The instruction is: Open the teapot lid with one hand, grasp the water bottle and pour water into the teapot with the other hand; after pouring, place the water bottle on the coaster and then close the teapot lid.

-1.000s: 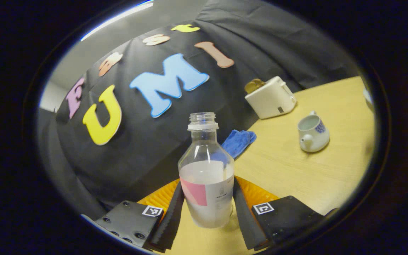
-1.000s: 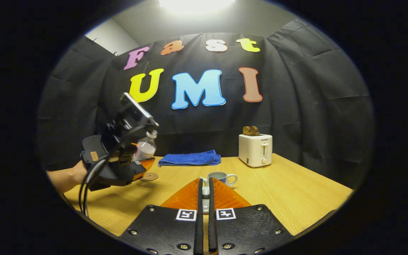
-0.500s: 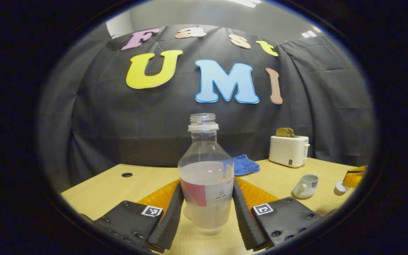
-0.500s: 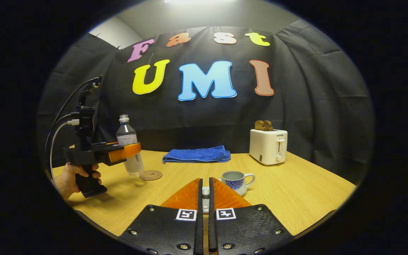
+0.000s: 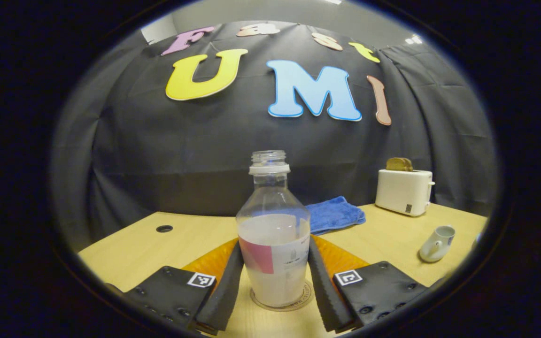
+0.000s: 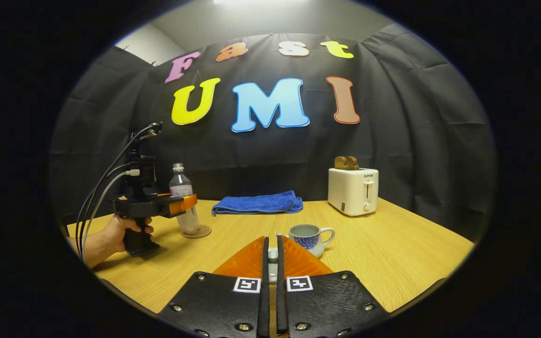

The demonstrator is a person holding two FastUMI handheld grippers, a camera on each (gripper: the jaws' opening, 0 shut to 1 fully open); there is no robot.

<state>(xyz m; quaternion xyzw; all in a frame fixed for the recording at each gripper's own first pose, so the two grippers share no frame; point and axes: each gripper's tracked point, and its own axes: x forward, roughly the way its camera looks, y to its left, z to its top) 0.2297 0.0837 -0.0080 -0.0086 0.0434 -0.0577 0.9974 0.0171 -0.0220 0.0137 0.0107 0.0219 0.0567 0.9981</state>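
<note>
Left gripper view: your left gripper (image 5: 274, 281) clamps the bottle (image 5: 274, 234) upright on the coaster (image 5: 282, 300), ready to release. Your right gripper (image 6: 272, 263) pinches the lid (image 6: 273, 255) near the open teapot (image 6: 309, 236).

The water bottle (image 5: 273, 234) is clear plastic, uncapped and roughly half full, with a pink-and-white label; it stands upright on the round coaster (image 5: 304, 298) near the left of the desk (image 6: 392, 253). The teapot (image 6: 309, 236), white with a blue pattern, a side handle and a spout, sits upright and open near the desk's middle. Its small lid (image 6: 273, 255) is pinched between the right gripper's (image 6: 272, 256) fingers, just in front of the teapot.
</note>
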